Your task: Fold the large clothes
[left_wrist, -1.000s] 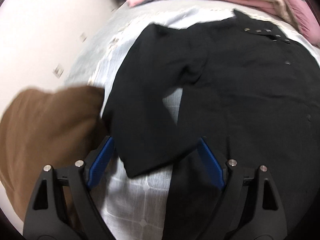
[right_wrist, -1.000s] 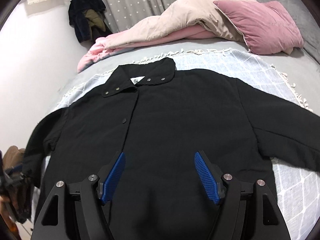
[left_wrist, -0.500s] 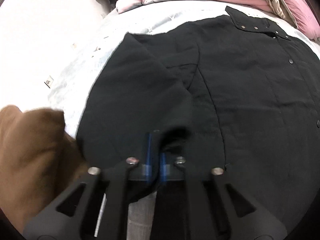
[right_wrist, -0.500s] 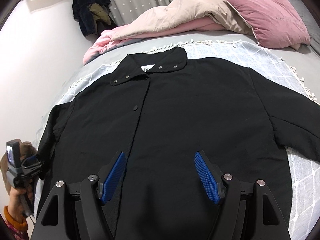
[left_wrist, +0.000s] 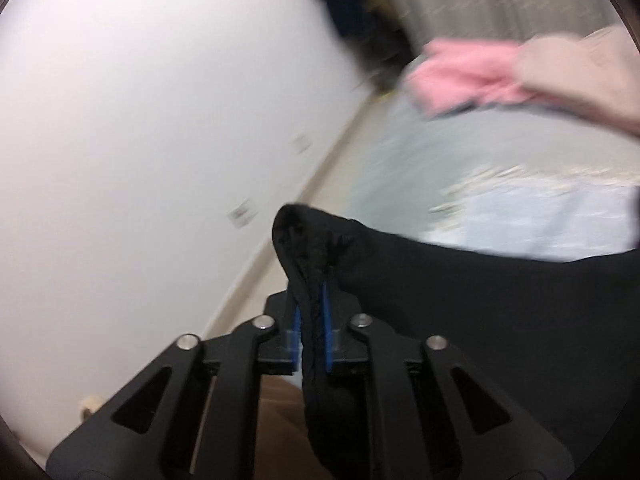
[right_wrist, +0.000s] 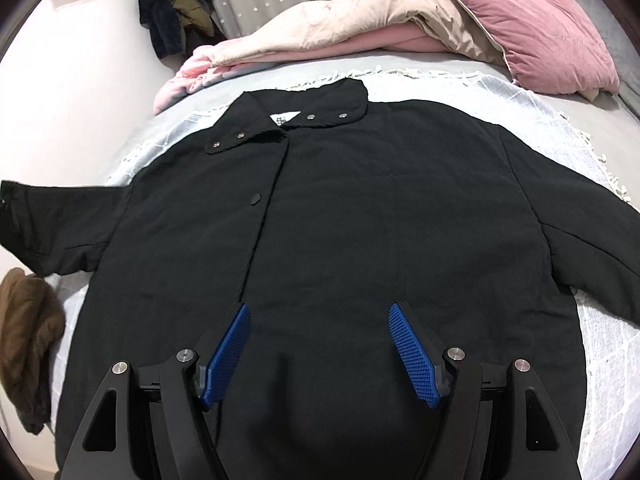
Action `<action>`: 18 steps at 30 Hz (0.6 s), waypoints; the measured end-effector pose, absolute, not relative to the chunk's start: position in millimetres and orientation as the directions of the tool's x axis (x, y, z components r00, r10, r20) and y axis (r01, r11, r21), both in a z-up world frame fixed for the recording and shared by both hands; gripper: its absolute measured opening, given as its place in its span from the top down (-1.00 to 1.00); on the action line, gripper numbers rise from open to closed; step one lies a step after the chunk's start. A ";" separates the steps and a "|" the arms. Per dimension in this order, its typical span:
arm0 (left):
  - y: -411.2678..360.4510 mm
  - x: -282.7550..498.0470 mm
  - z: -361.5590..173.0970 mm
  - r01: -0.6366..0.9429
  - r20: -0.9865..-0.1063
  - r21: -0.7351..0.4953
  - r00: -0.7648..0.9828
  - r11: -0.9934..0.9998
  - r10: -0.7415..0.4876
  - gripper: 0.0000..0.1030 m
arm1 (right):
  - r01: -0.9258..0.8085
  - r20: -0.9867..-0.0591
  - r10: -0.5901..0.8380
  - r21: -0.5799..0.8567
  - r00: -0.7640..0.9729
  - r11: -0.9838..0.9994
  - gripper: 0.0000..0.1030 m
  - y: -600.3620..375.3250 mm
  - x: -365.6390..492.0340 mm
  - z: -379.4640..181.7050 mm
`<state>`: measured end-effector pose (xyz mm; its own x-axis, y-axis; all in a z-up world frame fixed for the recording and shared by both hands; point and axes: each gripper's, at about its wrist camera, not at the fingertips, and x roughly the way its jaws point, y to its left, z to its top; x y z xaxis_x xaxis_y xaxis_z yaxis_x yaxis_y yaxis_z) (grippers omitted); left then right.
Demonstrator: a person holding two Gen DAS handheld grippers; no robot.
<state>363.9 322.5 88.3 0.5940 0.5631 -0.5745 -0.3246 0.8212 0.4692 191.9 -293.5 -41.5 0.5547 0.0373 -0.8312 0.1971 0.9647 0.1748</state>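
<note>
Right gripper (right_wrist: 320,354) hangs over the lower front of the black jacket (right_wrist: 360,240), fingers (right_wrist: 412,356) spread wide, nothing between them. Jacket lies flat, front up, on a pale checked blanket (right_wrist: 600,360) on the bed (right_wrist: 420,62), collar toward the far end. Left gripper (left_wrist: 311,312) clamps the jacket's sleeve cuff (left_wrist: 304,240), lifted off the bed near its left edge by the white wall (left_wrist: 140,120); its jaws are easing open slightly with the cloth still pinched between them. Brown garment (right_wrist: 24,340) at the bed's left edge. Beige and pink quilt (right_wrist: 360,20) and pink pillow (right_wrist: 540,40) at the far end.
</note>
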 end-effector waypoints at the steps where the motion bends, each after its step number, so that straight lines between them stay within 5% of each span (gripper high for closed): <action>1: 337.4 375.2 75.7 -0.343 -0.574 0.520 0.538 0.782 0.617 0.48 | 0.200 -0.834 0.032 0.170 0.551 0.965 -0.41 -293.8 193.1 -43.1; 3: 352.3 390.8 63.2 -0.412 -0.493 0.633 0.437 0.655 0.752 0.43 | 0.205 -0.839 0.020 0.155 0.543 0.966 -0.41 -294.8 194.9 -46.5; 5: 355.0 385.9 67.5 -0.482 -0.431 0.620 0.451 0.619 0.782 -0.05 | 0.211 -0.847 0.003 0.135 0.532 0.968 -0.41 -296.3 196.5 -49.1; 6: 352.6 382.9 71.6 -0.493 -0.454 0.566 0.483 0.661 0.749 -0.46 | 0.213 -0.849 -0.006 0.126 0.528 0.969 -0.41 -297.3 198.2 -50.0; 10: 316.5 373.4 72.3 -0.386 -0.589 0.396 0.589 0.833 0.553 -0.52 | 0.226 -0.851 -0.039 0.095 0.524 0.969 -0.41 -299.6 209.1 -49.6; 14: 238.5 371.3 50.2 -0.134 -0.722 0.183 0.654 0.974 0.226 -0.61 | 0.210 -0.825 -0.109 0.011 0.554 0.978 -0.41 -289.1 231.5 -45.8; 18: 178.0 379.5 11.7 -0.005 -0.782 0.034 0.622 0.999 0.030 -0.61 | 0.204 -0.800 -0.180 -0.074 0.573 0.976 -0.41 -296.9 258.9 -52.2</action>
